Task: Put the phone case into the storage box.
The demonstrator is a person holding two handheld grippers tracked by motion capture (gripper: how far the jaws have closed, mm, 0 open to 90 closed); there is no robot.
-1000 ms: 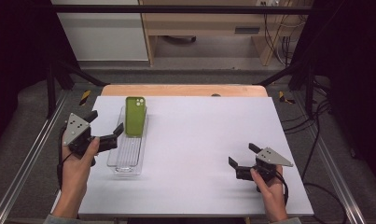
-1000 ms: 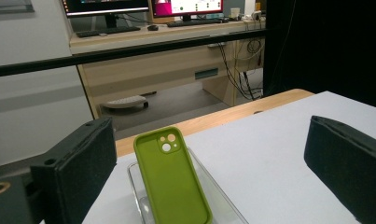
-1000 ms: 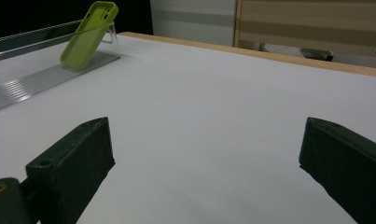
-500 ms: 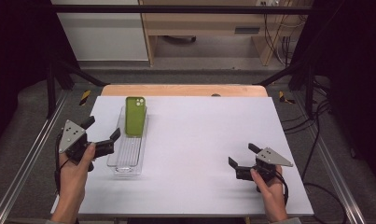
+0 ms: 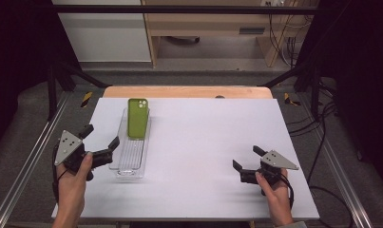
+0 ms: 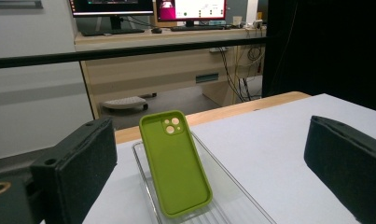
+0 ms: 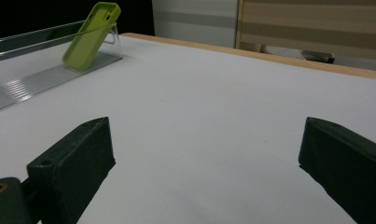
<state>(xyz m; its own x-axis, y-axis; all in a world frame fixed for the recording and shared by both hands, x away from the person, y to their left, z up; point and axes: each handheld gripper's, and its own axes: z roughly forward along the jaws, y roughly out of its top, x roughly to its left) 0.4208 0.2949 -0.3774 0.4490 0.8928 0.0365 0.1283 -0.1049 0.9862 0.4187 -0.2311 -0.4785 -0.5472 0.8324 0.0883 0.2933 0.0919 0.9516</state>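
A green phone case (image 5: 138, 118) leans tilted against the far end of a clear plastic tray (image 5: 130, 159) at the table's left. In the left gripper view the green phone case (image 6: 175, 163) faces me, camera cutout at the top, standing in the clear tray (image 6: 232, 196). My left gripper (image 5: 100, 139) is open at the table's left edge, just left of the tray, with nothing between its jaws. My right gripper (image 5: 246, 157) is open over bare table at the front right, far from the tray. In the right gripper view the phone case (image 7: 90, 35) and tray (image 7: 31, 79) lie far to the upper left.
The white table top (image 5: 213, 137) has a wooden strip (image 5: 186, 91) along its far edge. Metal rails (image 5: 27, 166) run along both sides of the table. Beyond it stand a desk with monitors (image 6: 148, 7) and a black frame bar (image 6: 129, 50).
My left gripper has drawn back from the tray toward the table's left front edge. The right gripper has stayed still, and the phone case has not moved.
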